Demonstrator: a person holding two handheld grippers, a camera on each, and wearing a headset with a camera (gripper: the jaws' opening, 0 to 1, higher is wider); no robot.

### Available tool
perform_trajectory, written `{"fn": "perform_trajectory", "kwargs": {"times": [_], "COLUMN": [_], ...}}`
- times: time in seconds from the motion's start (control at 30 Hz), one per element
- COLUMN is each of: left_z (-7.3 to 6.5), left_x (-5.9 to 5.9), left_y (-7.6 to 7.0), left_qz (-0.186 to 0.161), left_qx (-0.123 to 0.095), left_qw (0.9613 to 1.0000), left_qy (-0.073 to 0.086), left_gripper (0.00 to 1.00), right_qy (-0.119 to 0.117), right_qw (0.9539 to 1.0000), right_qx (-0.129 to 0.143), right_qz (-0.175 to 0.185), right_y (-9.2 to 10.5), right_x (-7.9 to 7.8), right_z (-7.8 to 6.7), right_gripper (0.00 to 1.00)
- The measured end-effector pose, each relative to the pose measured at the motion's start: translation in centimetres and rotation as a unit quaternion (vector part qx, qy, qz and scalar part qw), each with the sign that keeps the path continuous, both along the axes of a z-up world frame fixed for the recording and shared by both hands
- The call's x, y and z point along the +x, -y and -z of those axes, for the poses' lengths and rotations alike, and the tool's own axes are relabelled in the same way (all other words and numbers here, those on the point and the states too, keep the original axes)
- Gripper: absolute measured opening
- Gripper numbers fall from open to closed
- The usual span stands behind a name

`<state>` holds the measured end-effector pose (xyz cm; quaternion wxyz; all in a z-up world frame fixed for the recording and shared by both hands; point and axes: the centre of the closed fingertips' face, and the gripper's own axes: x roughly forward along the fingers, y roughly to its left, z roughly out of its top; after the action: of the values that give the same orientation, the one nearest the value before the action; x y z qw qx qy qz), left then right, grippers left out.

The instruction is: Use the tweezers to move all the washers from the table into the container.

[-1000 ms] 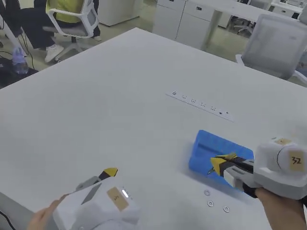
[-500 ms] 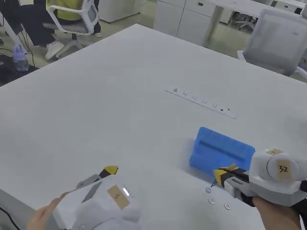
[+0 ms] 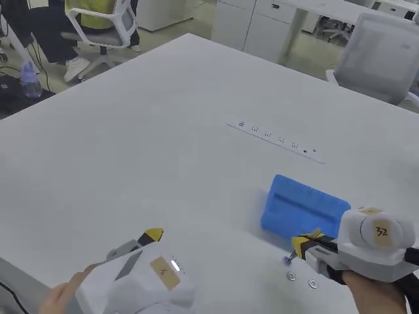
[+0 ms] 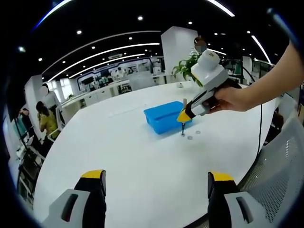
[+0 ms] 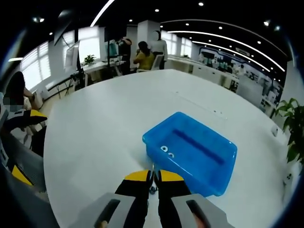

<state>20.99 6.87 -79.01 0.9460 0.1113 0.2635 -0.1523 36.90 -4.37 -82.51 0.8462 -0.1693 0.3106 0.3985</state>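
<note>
**A:** How far along is it?

**B:** Under halfway, I judge. 2 small flat silver metal washers [image 5: 164, 148] lie inside the open blue rectangular plastic container [image 5: 209, 164]. 3 more washers [image 3: 291, 277] lie on the white desk [image 3: 163, 144], near the container's side closest to the person.

**A:** And the tool?

**B:** The right gripper [image 3: 305, 241] has its jaws nearly closed on the thin metal tweezers [image 4: 183, 127]. The tweezers point down, with their tip at the desk washer nearest the container. I cannot tell whether that washer is pinched or only touched.

**A:** The other hand?

**B:** The left gripper [image 4: 156, 176] has its jaws wide apart with nothing in them. It hangs over bare desk, well apart from the work.

**A:** So what is left?

**B:** 3 pick-and-drop trips, as far as the views show, starting with the washer at the tip
</note>
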Motion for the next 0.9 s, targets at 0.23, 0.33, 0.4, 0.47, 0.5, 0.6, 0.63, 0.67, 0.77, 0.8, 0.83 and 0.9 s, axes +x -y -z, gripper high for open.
{"fn": "perform_trajectory", "kwargs": {"times": [0.23, 0.33, 0.4, 0.47, 0.5, 0.6, 0.63, 0.67, 0.77, 0.8, 0.83, 0.9], "left_z": [0.07, 0.13, 0.22, 0.24, 0.23, 0.19, 0.17, 0.13, 0.13, 0.11, 0.06, 0.11], "left_x": [-0.01, -0.02, -0.05, -0.06, -0.05, -0.03, -0.03, -0.02, 0.0, 0.0, 0.02, 0.02], "left_y": [-0.07, -0.09, -0.12, -0.12, -0.14, -0.2, -0.2, -0.18, -0.16, -0.15, -0.12, -0.12], "left_qz": [-0.001, -0.001, -0.001, -0.001, -0.002, -0.003, -0.003, -0.003, -0.003, -0.003, -0.002, -0.003], "left_qx": [0.003, 0.002, 0.005, 0.006, 0.006, 0.005, 0.005, 0.004, 0.003, 0.003, 0.001, 0.001], "left_qw": [1.0, 1.0, 1.0, 1.0, 1.0, 1.0, 1.0, 1.0, 1.0, 1.0, 1.0, 1.0], "left_qy": [-0.001, -0.002, -0.005, -0.005, -0.004, -0.003, -0.003, -0.002, -0.002, -0.001, 0.0, -0.001], "left_gripper": [0.9, 0.9, 0.9, 0.9, 0.9, 0.9, 0.9, 0.9, 0.9, 0.9, 0.9, 0.9], "right_qy": [0.003, 0.029, 0.027, 0.027, 0.03, 0.029, 0.028, 0.026, 0.025, 0.024, 0.02, 0.015], "right_qw": [1.0, 0.9991, 0.9992, 0.9992, 0.9991, 0.9992, 0.9993, 0.9994, 0.9997, 0.9997, 0.9996, 0.9994], "right_qx": [-0.005, -0.023, -0.018, -0.019, -0.021, -0.016, -0.014, -0.01, 0.001, 0.003, 0.011, 0.016], "right_qz": [-0.005, -0.019, -0.022, -0.022, -0.023, -0.021, -0.021, -0.018, -0.003, 0.003, 0.014, 0.025], "right_y": [-0.13, -0.07, -0.29, -0.38, -0.41, -0.54, -0.56, -0.6, -0.4, -0.3, -0.12, 0.14], "right_x": [0.03, 0.13, 0.04, 0.07, 0.08, -0.05, -0.05, -0.09, 0.02, 0.04, 0.13, 0.21], "right_z": [0.13, 0.14, 0.15, 0.16, 0.17, 0.17, 0.16, 0.17, 0.13, 0.12, 0.12, 0.11], "right_gripper": [0.02, 0.02, 0.02, 0.02, 0.02, 0.02, 0.02, 0.02, 0.01, 0.01, 0.01, 0.01]}}
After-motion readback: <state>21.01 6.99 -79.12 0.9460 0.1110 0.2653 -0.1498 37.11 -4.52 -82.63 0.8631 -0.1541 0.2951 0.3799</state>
